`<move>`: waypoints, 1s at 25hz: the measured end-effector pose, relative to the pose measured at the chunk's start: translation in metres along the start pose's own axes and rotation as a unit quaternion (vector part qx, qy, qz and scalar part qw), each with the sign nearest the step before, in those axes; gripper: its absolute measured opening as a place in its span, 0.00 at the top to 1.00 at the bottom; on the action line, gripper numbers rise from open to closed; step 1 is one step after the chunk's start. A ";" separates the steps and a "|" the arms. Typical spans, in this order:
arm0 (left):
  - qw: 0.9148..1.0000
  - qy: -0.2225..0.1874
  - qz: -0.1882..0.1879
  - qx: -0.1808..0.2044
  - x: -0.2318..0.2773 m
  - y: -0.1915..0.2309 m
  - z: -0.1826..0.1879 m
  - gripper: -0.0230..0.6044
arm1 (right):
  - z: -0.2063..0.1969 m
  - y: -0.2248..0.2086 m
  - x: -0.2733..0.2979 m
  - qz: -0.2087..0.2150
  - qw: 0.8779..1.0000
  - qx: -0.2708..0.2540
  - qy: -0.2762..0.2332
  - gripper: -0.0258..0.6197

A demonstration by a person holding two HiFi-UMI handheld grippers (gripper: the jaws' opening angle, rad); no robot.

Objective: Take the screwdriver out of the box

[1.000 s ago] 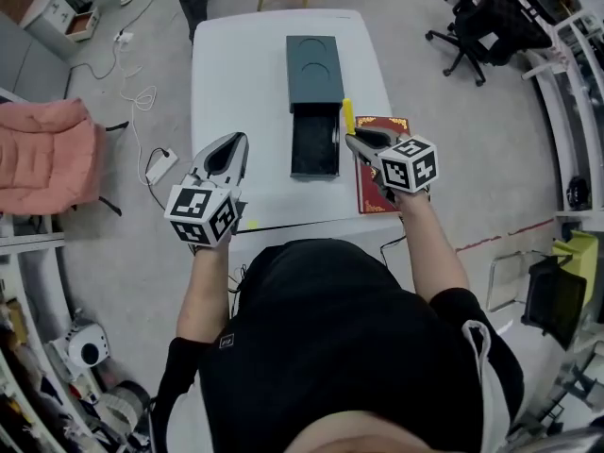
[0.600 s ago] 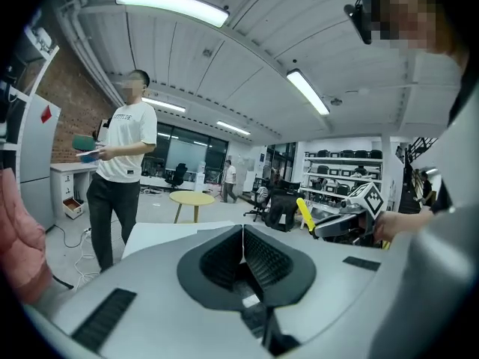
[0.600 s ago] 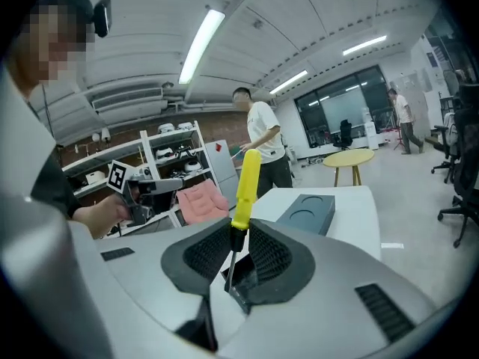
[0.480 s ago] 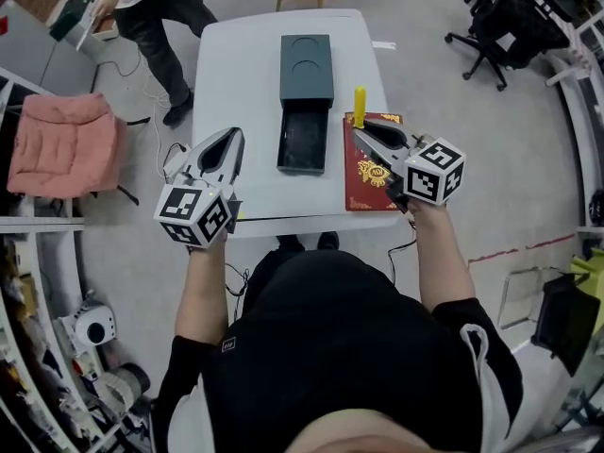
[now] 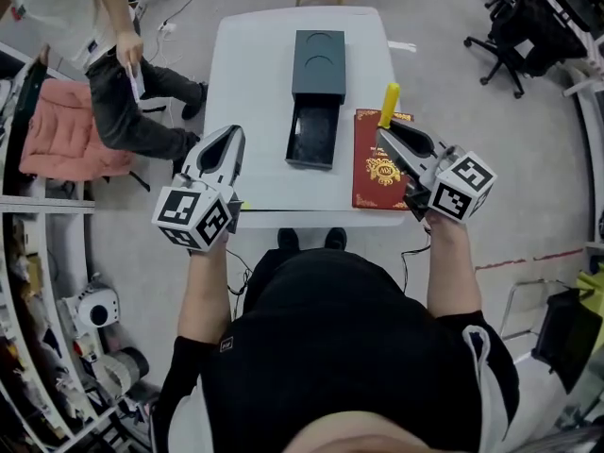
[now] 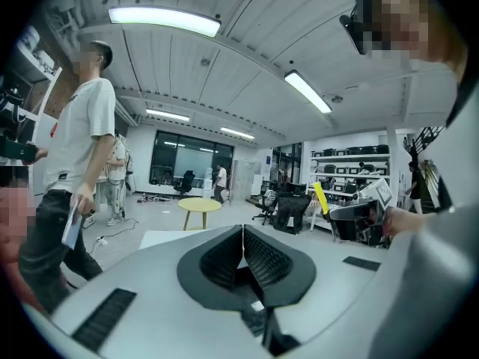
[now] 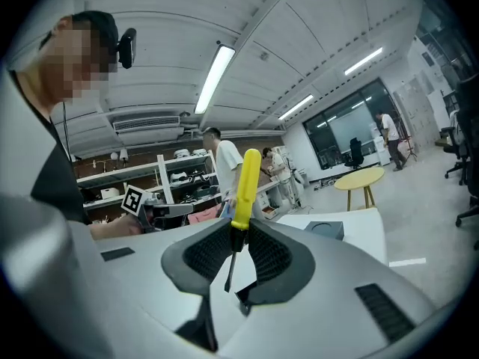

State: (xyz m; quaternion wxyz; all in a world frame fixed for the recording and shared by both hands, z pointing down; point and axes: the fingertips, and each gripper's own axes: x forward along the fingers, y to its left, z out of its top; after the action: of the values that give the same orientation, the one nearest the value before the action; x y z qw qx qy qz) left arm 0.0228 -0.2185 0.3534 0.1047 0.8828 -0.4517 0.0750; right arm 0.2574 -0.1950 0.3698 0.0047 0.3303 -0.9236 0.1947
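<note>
My right gripper (image 5: pixel 389 137) (image 7: pixel 236 235) is shut on the yellow-handled screwdriver (image 5: pixel 388 105) (image 7: pixel 244 188). The handle sticks out past the tips and the thin metal shaft runs back between the pads. It hangs above the red book (image 5: pixel 379 174), to the right of the dark box (image 5: pixel 316 92). The box's drawer (image 5: pixel 312 136) is pulled out toward me, its inside dark. My left gripper (image 5: pixel 222 146) (image 6: pixel 241 239) is shut with nothing in it, held beyond the table's left front corner.
The white table (image 5: pixel 255 92) carries the box and the book. A person in a white shirt (image 5: pixel 90 26) (image 6: pixel 71 178) stands at its left beside a pink chair (image 5: pixel 61 144). Black office chairs (image 5: pixel 528 26) are at the far right. A yellow round table (image 6: pixel 199 206) stands behind.
Both grippers have lifted. The right one carried the screwdriver up and to the right over the red book. A person has walked in on the left.
</note>
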 end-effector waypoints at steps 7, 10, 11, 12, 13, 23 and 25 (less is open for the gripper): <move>1.000 -0.012 0.004 0.016 -0.010 0.032 0.010 0.93 | 0.019 0.006 0.015 -0.015 0.999 -0.025 -0.029 0.82; 1.000 -0.018 0.001 0.016 -0.014 0.041 0.012 0.93 | 0.026 0.019 0.026 -0.013 0.998 -0.044 -0.040 0.82; 1.000 -0.020 0.000 0.017 -0.016 0.044 0.013 0.93 | 0.028 0.024 0.029 -0.011 0.998 -0.048 -0.042 0.82; 1.000 -0.022 -0.001 0.019 -0.017 0.046 0.014 0.93 | 0.029 0.028 0.031 -0.011 0.998 -0.052 -0.043 0.82; 0.999 -0.025 -0.001 0.021 -0.018 0.048 0.015 0.93 | 0.030 0.030 0.033 -0.011 0.997 -0.056 -0.044 0.82; 0.999 -0.040 0.007 0.028 -0.023 0.066 0.026 0.93 | 0.036 0.036 0.043 -0.022 0.996 -0.073 -0.049 0.83; 0.999 -0.042 0.009 0.027 -0.025 0.068 0.028 0.93 | 0.035 0.036 0.045 -0.024 0.996 -0.073 -0.047 0.83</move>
State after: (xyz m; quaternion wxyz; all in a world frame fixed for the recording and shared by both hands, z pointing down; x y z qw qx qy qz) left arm -0.0455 -0.2447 0.3289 0.0607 0.8835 -0.4616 0.0511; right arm 0.2038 -0.2093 0.3311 -0.0102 0.3598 -0.9263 0.1112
